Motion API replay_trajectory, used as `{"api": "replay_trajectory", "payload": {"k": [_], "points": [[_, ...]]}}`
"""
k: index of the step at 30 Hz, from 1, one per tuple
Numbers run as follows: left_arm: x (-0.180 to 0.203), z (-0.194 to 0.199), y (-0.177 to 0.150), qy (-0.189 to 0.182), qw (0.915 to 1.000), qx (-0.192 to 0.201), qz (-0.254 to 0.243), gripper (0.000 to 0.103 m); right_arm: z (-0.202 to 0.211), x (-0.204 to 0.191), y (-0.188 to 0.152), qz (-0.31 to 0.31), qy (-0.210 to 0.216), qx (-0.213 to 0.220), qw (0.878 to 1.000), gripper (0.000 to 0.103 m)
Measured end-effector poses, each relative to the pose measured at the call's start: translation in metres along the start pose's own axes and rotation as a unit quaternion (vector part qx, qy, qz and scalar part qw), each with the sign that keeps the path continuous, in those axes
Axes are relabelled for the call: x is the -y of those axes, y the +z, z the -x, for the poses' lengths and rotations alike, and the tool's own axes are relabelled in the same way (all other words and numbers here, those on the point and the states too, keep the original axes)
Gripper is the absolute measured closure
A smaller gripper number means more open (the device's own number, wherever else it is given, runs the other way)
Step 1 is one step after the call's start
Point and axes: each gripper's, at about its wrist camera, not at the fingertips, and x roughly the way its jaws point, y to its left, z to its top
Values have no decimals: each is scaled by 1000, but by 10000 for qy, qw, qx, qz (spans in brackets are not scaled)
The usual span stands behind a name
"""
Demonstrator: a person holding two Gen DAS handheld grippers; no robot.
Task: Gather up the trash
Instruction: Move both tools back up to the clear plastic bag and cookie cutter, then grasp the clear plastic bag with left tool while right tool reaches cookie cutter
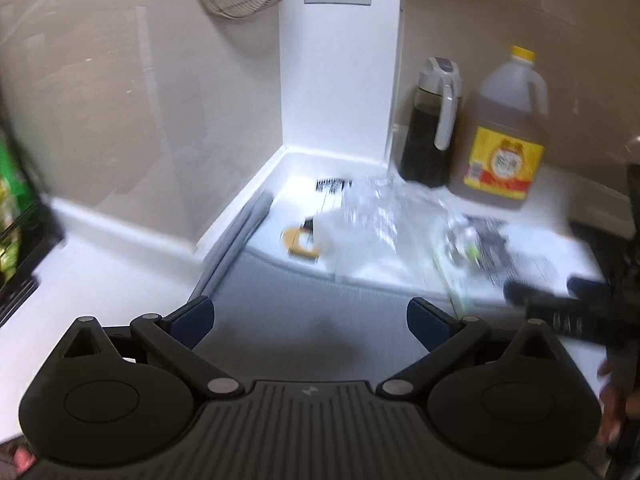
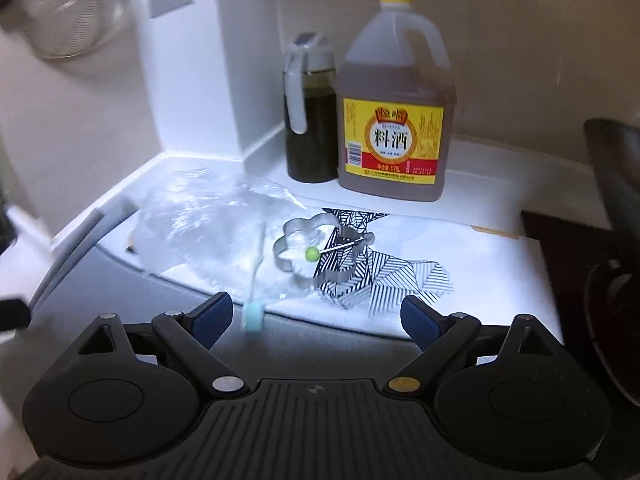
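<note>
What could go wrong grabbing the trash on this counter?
1. The crumpled clear plastic bag lies against the metal flower-shaped cutter, so pulling it may drag the cutter along.
2. The cooking wine jug and dark oil dispenser stand just behind; overreaching could knock them.
3. Both the right gripper and left gripper are open and empty, and the thin film may slip.

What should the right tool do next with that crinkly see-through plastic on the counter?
Probably ease the right tool forward and left, down onto the crumpled clear plastic bag. Its jaws stand wide open with nothing between them, and the bag lies loose just ahead, beside the flower-shaped metal cutter, which looks like no trash.
</note>
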Motion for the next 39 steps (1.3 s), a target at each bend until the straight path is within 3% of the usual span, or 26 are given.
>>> {"api": "replay_trajectory", "payload": {"k": [8,16,24,39], "points": [[19,-72,41,-182,9998,-1,-94,0,-55,3,16,-113,-71,-210,9997,9],[42,-114,57,-283,9983,-144,-480,0,-91,5,22,-112,-86,-390,9991,8],[64,-133,56,-309,9959,-240,-812,0,-106,6,23,-15,-154,-358,9992,6],[78,-148,54,-283,9940,-389,-981,0,-111,6,20,241,-178,-293,9991,3]]}}
